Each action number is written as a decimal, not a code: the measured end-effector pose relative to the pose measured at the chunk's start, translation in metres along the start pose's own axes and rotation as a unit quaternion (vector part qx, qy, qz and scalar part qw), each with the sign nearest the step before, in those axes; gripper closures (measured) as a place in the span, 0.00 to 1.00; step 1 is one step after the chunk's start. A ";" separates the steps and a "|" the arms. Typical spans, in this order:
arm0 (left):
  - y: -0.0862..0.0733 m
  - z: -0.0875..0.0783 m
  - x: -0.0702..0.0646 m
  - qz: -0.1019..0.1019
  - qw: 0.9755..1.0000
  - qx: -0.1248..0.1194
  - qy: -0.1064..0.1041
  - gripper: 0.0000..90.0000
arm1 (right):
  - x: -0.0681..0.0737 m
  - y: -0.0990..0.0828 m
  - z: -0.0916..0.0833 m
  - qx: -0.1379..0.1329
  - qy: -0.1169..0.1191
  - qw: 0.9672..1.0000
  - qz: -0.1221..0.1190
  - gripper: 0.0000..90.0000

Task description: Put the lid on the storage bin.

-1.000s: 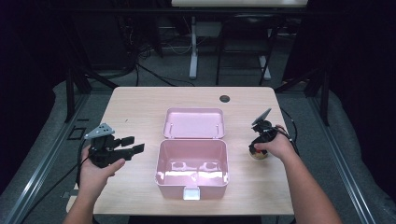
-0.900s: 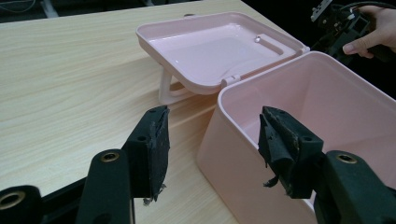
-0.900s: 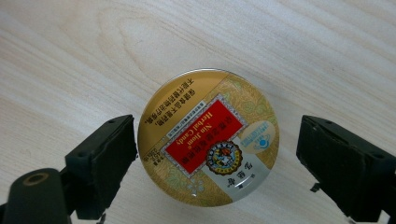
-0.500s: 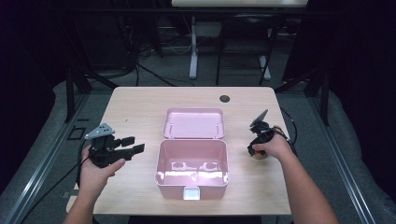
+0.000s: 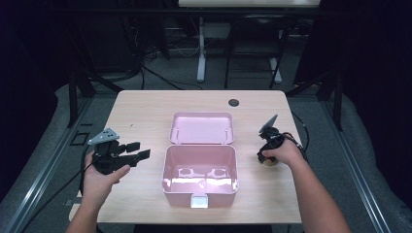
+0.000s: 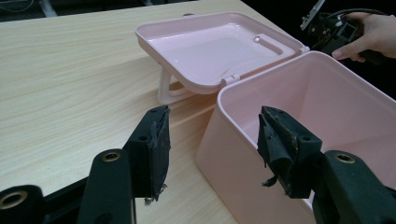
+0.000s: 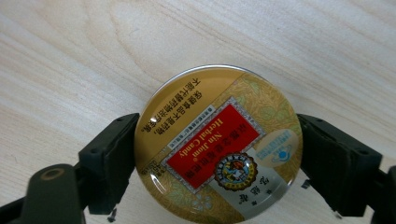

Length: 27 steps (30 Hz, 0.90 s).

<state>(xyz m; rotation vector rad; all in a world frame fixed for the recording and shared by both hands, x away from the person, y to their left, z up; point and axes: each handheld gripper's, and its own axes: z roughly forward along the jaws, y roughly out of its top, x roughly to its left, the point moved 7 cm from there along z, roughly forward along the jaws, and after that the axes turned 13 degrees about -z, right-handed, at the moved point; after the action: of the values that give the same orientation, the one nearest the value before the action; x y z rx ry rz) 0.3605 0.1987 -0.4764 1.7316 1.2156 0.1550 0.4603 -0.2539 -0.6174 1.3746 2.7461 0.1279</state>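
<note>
Tongs point(image 7: 217, 154) clasp candy tin point(image 7: 218, 140) above pale wooden table point(image 7: 70, 56).

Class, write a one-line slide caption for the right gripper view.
Right gripper clamps a round herbal candy tin over the wooden table.

In the high view the round gold candy tin point(image 5: 268, 161) is almost wholly hidden under the person's right hand point(image 5: 284, 153), its lettering too small to read, while the open pink plastic box point(image 6: 322, 126) is cut off by the left gripper view's right and bottom edges.
</note>
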 end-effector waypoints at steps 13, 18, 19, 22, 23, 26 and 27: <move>-0.001 0.001 0.001 0.001 1.000 0.004 0.001 0.49 | 0.000 0.000 0.001 0.003 0.004 1.000 -0.003 0.21; -0.002 0.002 0.001 -0.001 1.000 0.004 0.002 0.49 | -0.001 0.000 0.001 0.004 0.008 1.000 -0.001 0.21; -0.002 0.003 0.001 -0.002 1.000 0.004 0.002 0.49 | -0.001 0.001 0.002 -0.001 0.009 1.000 0.000 0.21; -0.002 0.002 0.001 -0.002 1.000 0.003 0.002 0.49 | -0.001 0.000 0.002 0.005 0.013 1.000 0.000 0.21; -0.001 0.002 0.001 -0.001 1.000 0.003 0.001 0.49 | -0.001 0.000 0.002 0.005 0.014 1.000 0.001 0.21; -0.001 0.001 0.002 -0.003 1.000 0.002 0.002 0.49 | -0.002 0.000 0.003 0.004 0.013 1.000 -0.001 0.21; -0.001 0.001 0.002 -0.003 1.000 0.002 0.002 0.49 | -0.002 0.000 0.003 0.004 0.013 1.000 -0.001 0.21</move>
<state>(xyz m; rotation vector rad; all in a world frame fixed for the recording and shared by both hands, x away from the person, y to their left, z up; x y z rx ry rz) 0.3614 0.1993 -0.4787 1.7321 1.2239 0.1527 0.4620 -0.2549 -0.6204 1.3820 2.7719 0.1343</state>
